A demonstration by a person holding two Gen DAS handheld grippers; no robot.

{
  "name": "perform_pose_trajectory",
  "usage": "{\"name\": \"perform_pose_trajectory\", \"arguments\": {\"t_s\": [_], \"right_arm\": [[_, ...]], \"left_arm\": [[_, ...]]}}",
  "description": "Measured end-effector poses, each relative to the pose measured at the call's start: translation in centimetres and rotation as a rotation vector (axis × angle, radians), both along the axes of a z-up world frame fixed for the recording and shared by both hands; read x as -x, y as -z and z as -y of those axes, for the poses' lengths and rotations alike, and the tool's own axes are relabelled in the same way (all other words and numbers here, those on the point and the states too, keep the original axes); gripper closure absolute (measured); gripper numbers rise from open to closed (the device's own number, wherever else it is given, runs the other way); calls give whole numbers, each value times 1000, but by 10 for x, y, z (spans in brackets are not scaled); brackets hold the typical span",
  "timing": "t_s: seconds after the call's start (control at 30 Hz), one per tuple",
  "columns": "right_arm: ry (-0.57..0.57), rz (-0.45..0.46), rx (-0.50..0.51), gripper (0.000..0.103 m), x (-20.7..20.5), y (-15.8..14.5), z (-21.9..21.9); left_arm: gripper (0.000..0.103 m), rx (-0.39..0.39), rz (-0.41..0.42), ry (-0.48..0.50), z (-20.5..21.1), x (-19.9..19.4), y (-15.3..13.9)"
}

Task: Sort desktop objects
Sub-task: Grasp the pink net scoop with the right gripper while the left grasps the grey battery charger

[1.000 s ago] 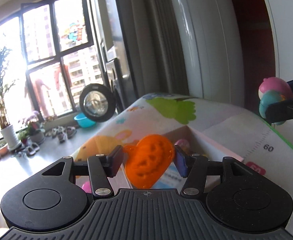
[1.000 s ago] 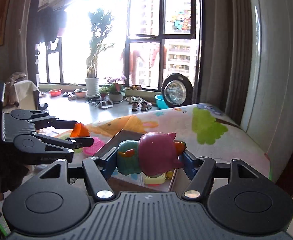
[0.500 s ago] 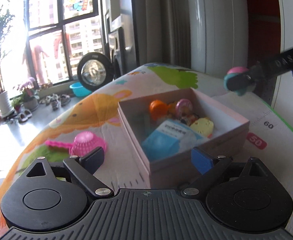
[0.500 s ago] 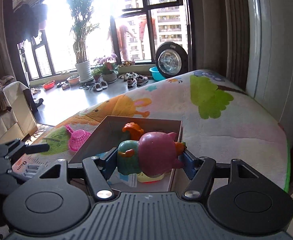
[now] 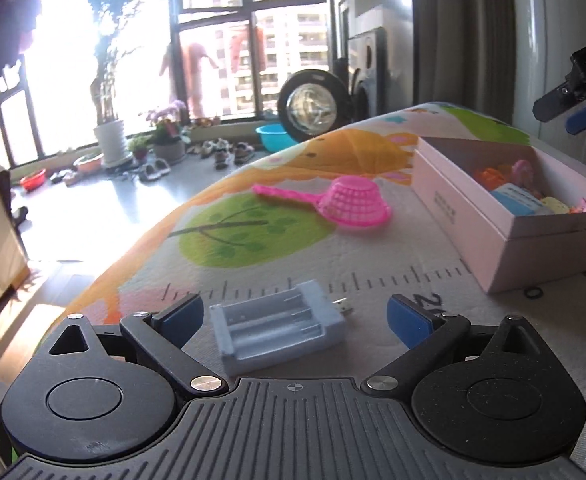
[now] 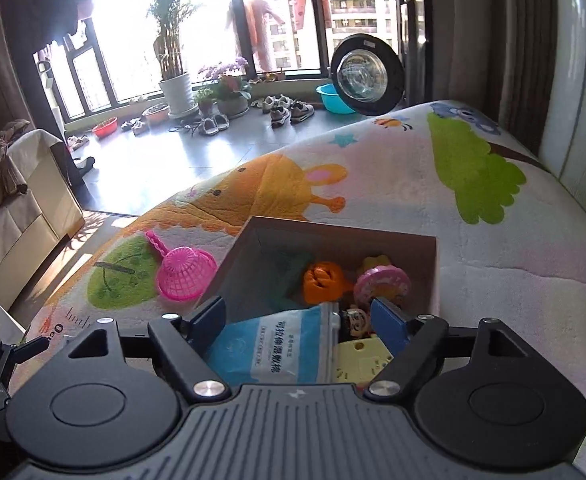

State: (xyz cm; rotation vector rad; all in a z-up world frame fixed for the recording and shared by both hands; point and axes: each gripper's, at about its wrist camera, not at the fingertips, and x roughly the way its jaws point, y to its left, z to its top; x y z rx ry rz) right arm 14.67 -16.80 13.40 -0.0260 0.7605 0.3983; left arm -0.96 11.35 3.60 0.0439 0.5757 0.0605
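My left gripper (image 5: 295, 318) hangs low over the play mat, jaws opening wide. A grey-blue battery charger (image 5: 281, 328) lies on the mat between its fingers, untouched. My right gripper (image 6: 299, 318) hovers over the pink cardboard box (image 6: 333, 236), jaws opening with nothing gripped. Below it the box holds a blue packet (image 6: 269, 344), an orange toy (image 6: 325, 280), a pink round toy (image 6: 381, 284) and a yellow toy (image 6: 361, 360). The left wrist view shows the box (image 5: 453, 208) to the right and the right gripper (image 5: 573, 100) above it.
A pink toy strainer (image 5: 353, 202) lies upside down on the mat left of the box, also the strainer (image 6: 185, 272) in the right wrist view. The mat's left edge drops to the floor, with a sofa, plants, shoes and a window beyond.
The left gripper let go of the orange toy over the box, swung left and down to the charger, and opened. The right gripper moved over the box and released the pink-and-teal pig toy.
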Motion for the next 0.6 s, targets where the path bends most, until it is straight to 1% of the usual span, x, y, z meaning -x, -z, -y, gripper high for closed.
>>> {"name": "perform_pose_trajectory", "arguments": {"t_s": [0.1,0.2,0.27,0.33,0.43,0.47,0.5,0.53,0.57,0.6], "right_arm": [[-103,-3,17,18,-19,0,-56],[-191,-44,75,18,-48,17,-122],[-211,-84,128,18,-69,35,-158],[-187,-118,204,18,-88,59,-192],[-112,-116,301,18,-108,84,-212],[-103,-132,304,18,-112,88,-213],[-101,-168,292,18,-117,93,-210],[-103,-196,282,27,-117,95,-208],[-116,-218,273,40,-115,95,-205],[-129,-217,266,39,-110,94,-204]], "left_arm": [[2,24,-14,-31,-14,3,4],[1,48,-23,-40,-21,4,9],[1,71,-22,-37,-22,6,10],[1,84,-6,-33,-24,10,8],[1,84,8,-27,-22,13,8],[1,82,14,-23,-21,14,8],[1,81,16,-21,-21,14,7],[1,83,16,-19,-21,14,8],[1,87,16,-16,-21,15,7],[1,93,17,-14,-21,15,7]]}}
